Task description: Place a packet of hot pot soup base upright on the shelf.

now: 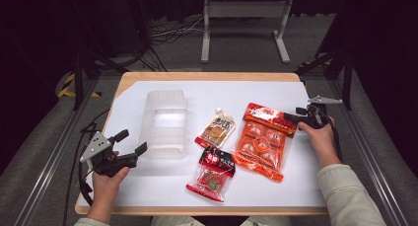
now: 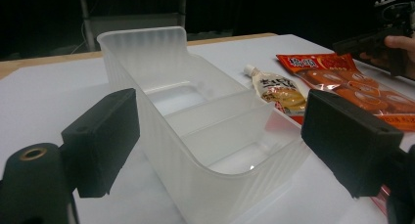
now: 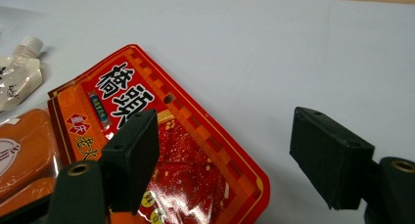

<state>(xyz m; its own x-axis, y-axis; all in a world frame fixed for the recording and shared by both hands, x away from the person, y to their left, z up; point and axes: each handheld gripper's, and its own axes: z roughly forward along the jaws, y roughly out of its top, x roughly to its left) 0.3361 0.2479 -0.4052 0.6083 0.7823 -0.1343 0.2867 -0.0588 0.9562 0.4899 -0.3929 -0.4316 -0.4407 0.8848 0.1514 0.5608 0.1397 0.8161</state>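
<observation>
1. Because the right tool (image 1: 298,115) hangs over the upper right corner of the orange-red packet (image 1: 262,139), that packet looks to be the thing in hand; it lies flat on the white bench (image 1: 296,93), right of the spouted pouch (image 1: 216,129) and well apart from the clear bin (image 1: 164,123).
2. Judging by its glossy film and the moulded pockets showing through, the packet should be light, floppy along its sealed border and a bit slippery, stiffer only across the tray part.
3. A sound place to take hold would be the flat printed header strip (image 3: 147,101) at the top edge, where there is thin film to pinch and nothing inside to crush.
4. With its jaws spread wide, the right tool (image 3: 230,155) holds nothing; in the right gripper view one jaw stands above the packet's corner and the other above bare bench, so whether either touches I cannot tell.
5. Near the bin's front left corner, the left tool (image 1: 132,142) is likewise spread and empty, its jaws framing the bin (image 2: 195,136) in the left gripper view without touching it.
6. A red-and-black sachet (image 1: 213,174) lies nearest the person, untouched.
</observation>
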